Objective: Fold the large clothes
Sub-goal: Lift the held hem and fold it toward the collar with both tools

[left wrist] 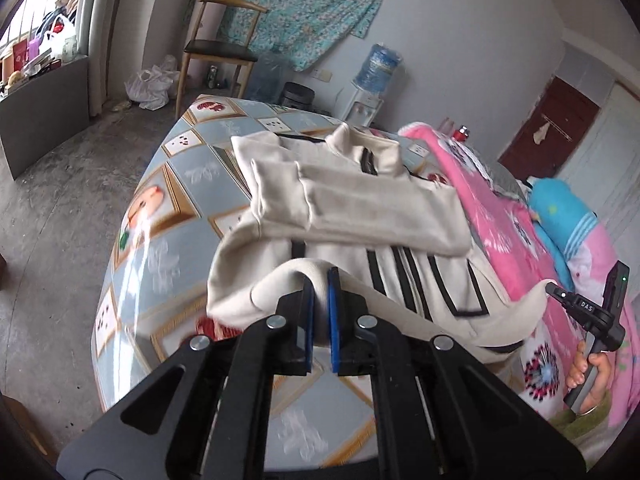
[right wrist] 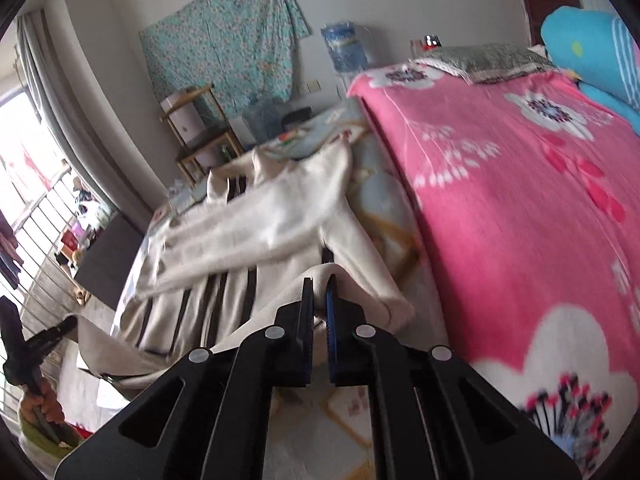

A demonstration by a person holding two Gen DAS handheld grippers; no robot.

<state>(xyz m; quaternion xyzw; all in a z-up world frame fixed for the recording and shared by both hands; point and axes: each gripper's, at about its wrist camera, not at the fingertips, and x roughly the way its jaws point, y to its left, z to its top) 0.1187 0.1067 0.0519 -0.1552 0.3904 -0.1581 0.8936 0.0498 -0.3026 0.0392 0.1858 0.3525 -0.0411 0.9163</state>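
Jacket (left wrist: 360,204): cream, with black stripes and a black zip. It lies on the bed (left wrist: 180,184), on the blue-grey patterned cover, just beside the pink blanket (left wrist: 492,208). The collar lies at the far end, towards the wall. Both sleeves are folded across the chest. The near hem is raised off the bed at two corners.

Left gripper (left wrist: 321,280): black frame, blue pads. The jaws are nearly together and pinch a fold of the jacket's near hem. The cloth bulges up between the fingers. It holds the hem corner away from the blanket.

Right gripper (right wrist: 319,286): same make. The jaws are narrow and clamp cream cloth at the hem corner nearest the blanket. In the left view it appears at the jacket's right edge, held by a hand (left wrist: 592,372).

Blanket: pink with white flowers, spread on the bed to the right of the jacket and touching its edge.

Blue cushion (right wrist: 592,48): on the far side of the blanket from the jacket.

Chair (left wrist: 218,46): wooden frame, dark seat, on the floor beyond the jacket's collar end, by the wall.

Water bottle (left wrist: 380,66): blue, upright on a dispenser, beyond the collar end.

Floral cloth (left wrist: 296,8): turquoise, hung on the wall behind the chair.

Plastic bag (left wrist: 150,84): white, on the floor left of the chair.
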